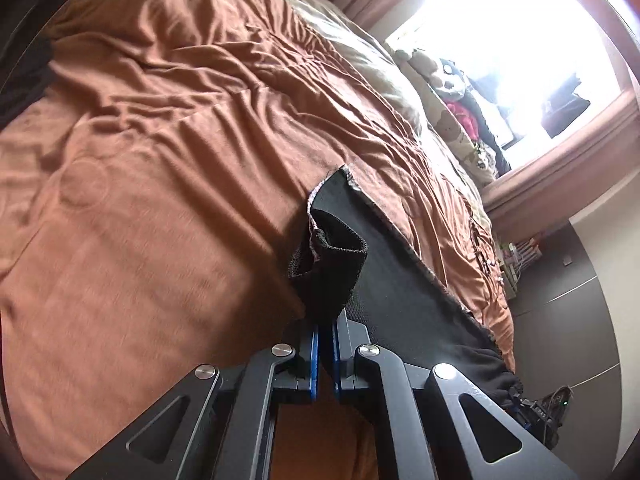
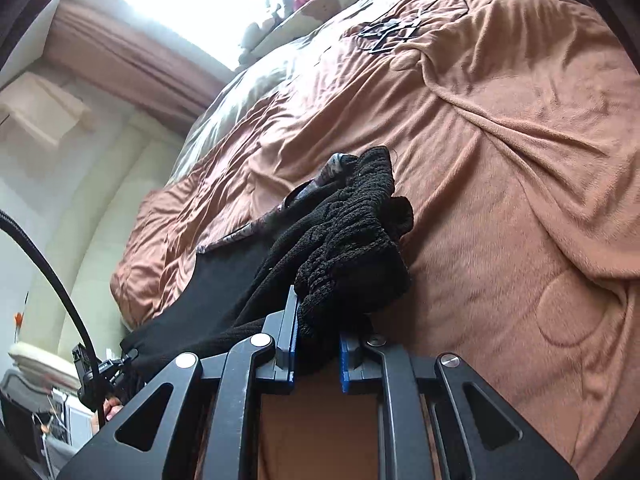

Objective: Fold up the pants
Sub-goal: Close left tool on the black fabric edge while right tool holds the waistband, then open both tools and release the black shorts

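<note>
The black pants point(image 1: 384, 280) hang stretched in the air above a bed with a brown cover point(image 1: 160, 160). My left gripper point(image 1: 325, 320) is shut on a black knit edge of the pants point(image 1: 332, 268). My right gripper point(image 2: 320, 336) is shut on the bunched black waistband point(image 2: 352, 248), with the fabric point(image 2: 224, 280) running left towards the other gripper point(image 2: 100, 368). The right gripper also shows small at the lower right of the left wrist view point(image 1: 540, 412). A patterned lining edge shows along the pants.
The brown bedcover point(image 2: 500, 200) fills most of both views. Pillows and soft toys point(image 1: 452, 92) lie at the head of the bed under a bright window point(image 1: 520, 40). A dark floor point(image 1: 568, 300) lies beside the bed. A black cable point(image 2: 52, 272) arcs at left.
</note>
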`<control>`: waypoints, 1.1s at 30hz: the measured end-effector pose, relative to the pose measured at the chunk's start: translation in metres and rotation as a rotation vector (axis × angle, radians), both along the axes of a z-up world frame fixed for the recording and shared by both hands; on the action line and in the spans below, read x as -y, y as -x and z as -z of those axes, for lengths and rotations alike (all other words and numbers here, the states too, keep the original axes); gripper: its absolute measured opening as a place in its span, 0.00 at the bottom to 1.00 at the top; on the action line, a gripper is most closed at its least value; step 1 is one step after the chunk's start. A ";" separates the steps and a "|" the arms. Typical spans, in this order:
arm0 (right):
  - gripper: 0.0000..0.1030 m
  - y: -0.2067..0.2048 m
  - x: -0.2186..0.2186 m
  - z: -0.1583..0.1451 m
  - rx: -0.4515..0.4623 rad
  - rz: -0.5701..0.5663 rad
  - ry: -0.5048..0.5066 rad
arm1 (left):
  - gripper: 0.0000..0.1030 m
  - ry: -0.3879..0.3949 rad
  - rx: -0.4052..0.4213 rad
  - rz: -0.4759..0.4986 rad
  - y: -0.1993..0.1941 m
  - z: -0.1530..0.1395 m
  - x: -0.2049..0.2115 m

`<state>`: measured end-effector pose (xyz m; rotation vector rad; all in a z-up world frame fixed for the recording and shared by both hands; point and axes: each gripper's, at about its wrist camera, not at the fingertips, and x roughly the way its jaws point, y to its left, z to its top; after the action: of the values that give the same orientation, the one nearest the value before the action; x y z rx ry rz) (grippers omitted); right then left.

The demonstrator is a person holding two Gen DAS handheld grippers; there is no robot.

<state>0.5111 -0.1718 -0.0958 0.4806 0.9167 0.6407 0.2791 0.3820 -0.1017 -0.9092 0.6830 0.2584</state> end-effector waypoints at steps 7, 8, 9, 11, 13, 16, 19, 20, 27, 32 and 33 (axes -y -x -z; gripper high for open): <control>0.11 0.017 0.007 -0.008 0.018 -0.049 0.007 | 0.05 0.029 0.012 -0.024 0.049 0.000 0.013; 0.11 0.020 0.008 -0.009 0.018 -0.053 0.015 | 0.05 0.031 0.012 -0.024 0.056 0.000 0.015; 0.11 0.022 0.009 -0.009 0.017 -0.056 0.016 | 0.05 0.035 0.013 -0.024 0.062 0.001 0.017; 0.11 0.027 0.012 -0.009 0.014 -0.060 0.019 | 0.05 0.036 0.009 -0.022 0.073 0.002 0.021; 0.11 0.031 0.014 -0.010 0.014 -0.064 0.028 | 0.05 0.039 0.010 -0.023 0.081 0.003 0.026; 0.11 0.037 0.015 -0.013 0.012 -0.078 0.040 | 0.05 0.057 0.024 -0.031 0.096 0.005 0.029; 0.11 0.042 0.015 -0.020 0.024 -0.098 0.053 | 0.05 0.075 0.018 -0.044 0.110 0.010 0.032; 0.11 0.043 0.015 -0.021 0.027 -0.103 0.057 | 0.05 0.088 0.015 -0.053 0.115 0.012 0.033; 0.11 0.050 0.015 -0.026 0.032 -0.120 0.084 | 0.05 0.130 0.016 -0.072 0.142 0.024 0.045; 0.11 0.053 0.015 -0.026 0.025 -0.127 0.105 | 0.05 0.148 0.015 -0.085 0.158 0.036 0.054; 0.11 0.052 0.014 -0.025 0.026 -0.126 0.113 | 0.05 0.157 0.014 -0.087 0.159 0.040 0.055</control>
<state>0.4586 -0.1861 -0.0706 0.3145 0.9581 0.7041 0.1198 0.3272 -0.1420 -1.0915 0.6585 0.2785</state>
